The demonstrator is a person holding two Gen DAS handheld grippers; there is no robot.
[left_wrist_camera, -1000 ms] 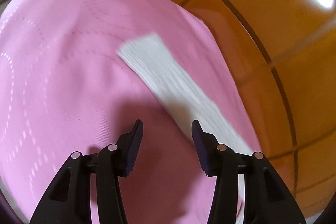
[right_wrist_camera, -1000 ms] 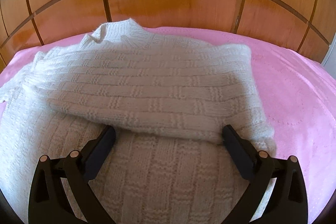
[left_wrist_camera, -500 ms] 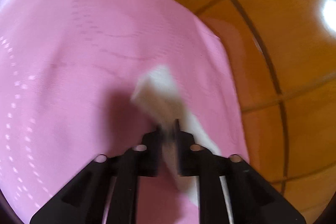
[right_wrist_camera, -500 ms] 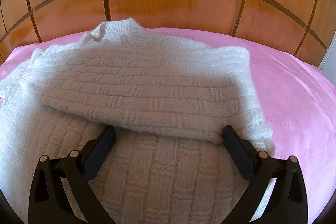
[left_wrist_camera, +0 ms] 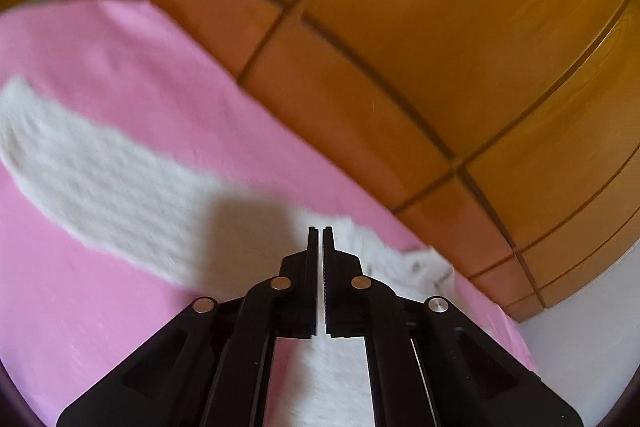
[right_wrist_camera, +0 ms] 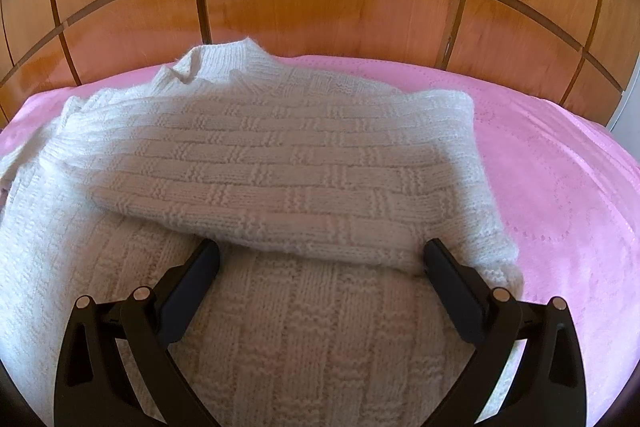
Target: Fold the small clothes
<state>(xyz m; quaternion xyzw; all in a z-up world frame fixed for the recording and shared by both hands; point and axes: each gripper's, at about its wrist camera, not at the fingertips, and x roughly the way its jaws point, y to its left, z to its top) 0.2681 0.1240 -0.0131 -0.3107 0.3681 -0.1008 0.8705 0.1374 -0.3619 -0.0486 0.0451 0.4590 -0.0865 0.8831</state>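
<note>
left wrist: left gripper [left_wrist_camera: 321, 231] jaws pressed nearly together, nothing visibly between them | blurred white sleeve [left_wrist_camera: 100, 183] runs from left edge to lower centre over pink bedspread [left_wrist_camera: 120, 67]; wooden headboard [left_wrist_camera: 440, 47] upper right | right wrist: right gripper [right_wrist_camera: 320, 259] jaws spread wide, empty, above white knit sweater [right_wrist_camera: 280, 155] filling centre and left.

Both the left claw [left_wrist_camera: 321, 233] and right claw [right_wrist_camera: 320, 259] are matte black plastic with round silver pivot pins.
</note>
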